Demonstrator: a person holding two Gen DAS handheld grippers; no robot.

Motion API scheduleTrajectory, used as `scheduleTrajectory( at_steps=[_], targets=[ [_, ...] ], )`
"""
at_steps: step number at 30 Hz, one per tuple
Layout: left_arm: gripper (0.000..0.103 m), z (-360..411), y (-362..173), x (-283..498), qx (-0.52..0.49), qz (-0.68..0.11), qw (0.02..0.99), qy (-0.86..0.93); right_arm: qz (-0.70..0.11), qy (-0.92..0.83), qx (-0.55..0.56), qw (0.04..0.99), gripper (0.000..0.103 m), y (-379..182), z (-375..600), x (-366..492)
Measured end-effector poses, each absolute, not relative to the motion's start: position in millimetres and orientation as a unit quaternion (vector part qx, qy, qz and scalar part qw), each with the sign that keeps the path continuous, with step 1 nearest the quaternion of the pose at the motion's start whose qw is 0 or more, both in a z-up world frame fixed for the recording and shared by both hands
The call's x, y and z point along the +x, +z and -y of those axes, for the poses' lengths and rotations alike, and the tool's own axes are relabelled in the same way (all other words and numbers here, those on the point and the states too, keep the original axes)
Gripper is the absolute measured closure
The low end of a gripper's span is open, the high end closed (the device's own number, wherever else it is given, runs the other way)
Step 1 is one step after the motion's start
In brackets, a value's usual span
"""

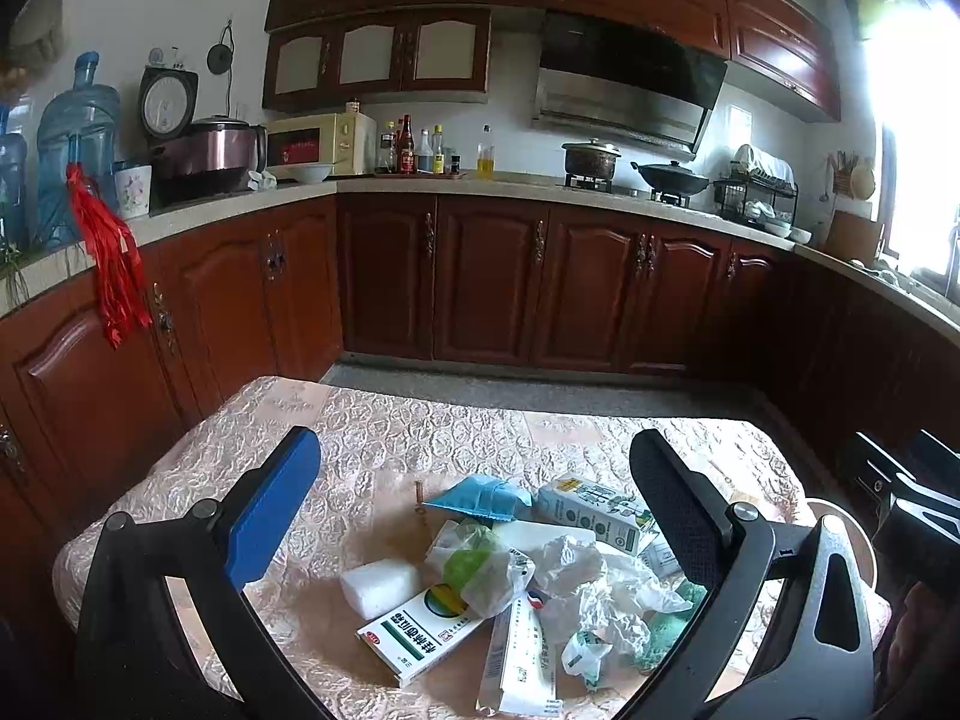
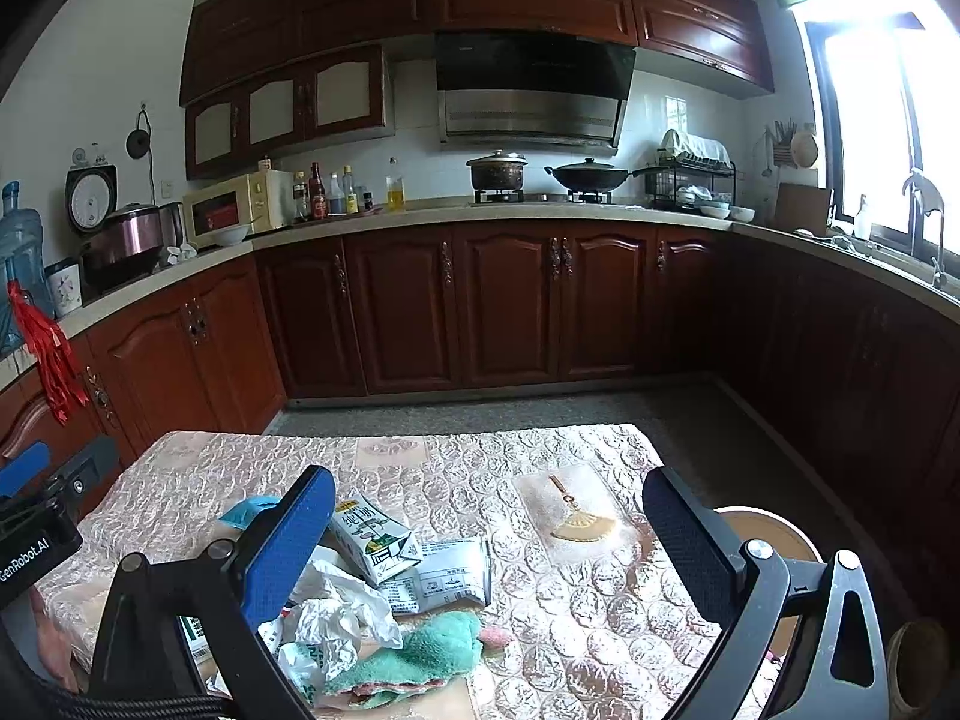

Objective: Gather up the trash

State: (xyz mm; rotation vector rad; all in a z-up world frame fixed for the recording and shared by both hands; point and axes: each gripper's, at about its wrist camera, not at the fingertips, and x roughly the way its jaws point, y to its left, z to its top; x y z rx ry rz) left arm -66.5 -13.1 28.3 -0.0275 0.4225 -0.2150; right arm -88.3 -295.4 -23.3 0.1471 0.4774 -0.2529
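A heap of trash lies on the cloth-covered table: a blue packet, a milk carton, a white foam block, a green-and-white box, a bagged green item and crumpled white plastic. My left gripper hangs open above the heap, holding nothing. In the right wrist view the milk carton, a flattened packet, crumpled plastic and a green cloth sit at lower left. My right gripper is open and empty, right of the heap.
A small fan-shaped ornament lies on the table to the right of the heap. A round white-rimmed container stands just off the table's right edge. Dark wooden kitchen cabinets run along the far side, beyond a strip of floor.
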Motion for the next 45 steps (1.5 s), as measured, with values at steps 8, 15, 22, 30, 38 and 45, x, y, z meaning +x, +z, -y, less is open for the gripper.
scheduleTrajectory(
  at_steps=[8, 15, 22, 30, 38, 45],
  targets=[
    [0.000, 13.1, 28.3, -66.1, -0.015, -0.208, 0.972, -0.105, -0.234, -0.126, 0.074, 0.961, 0.002, -22.6, 296.5, -87.3],
    [0.000, 11.4, 27.4, -66.7, -0.018, -0.206, 0.973, -0.105, -0.229, -0.127, 0.078, 0.962, 0.002, -21.9, 298.2, -89.1],
    [0.000, 11.3, 26.9, -67.1, -0.017, -0.208, 0.972, -0.105, -0.222, -0.128, 0.077, 0.964, 0.002, -21.2, 299.1, -90.9],
    [0.000, 11.5, 25.3, -66.2, -0.020, -0.211, 0.972, -0.105, -0.222, -0.129, 0.076, 0.963, 0.002, -22.6, 300.3, -90.5],
    [0.000, 11.1, 22.6, -63.8, -0.021, -0.216, 0.971, -0.103, -0.227, -0.130, 0.077, 0.962, 0.002, -25.1, 301.1, -90.6],
    [0.000, 10.9, 21.9, -61.9, -0.023, -0.220, 0.970, -0.105, -0.231, -0.130, 0.077, 0.961, 0.002, -25.8, 301.2, -88.8]
  ],
)
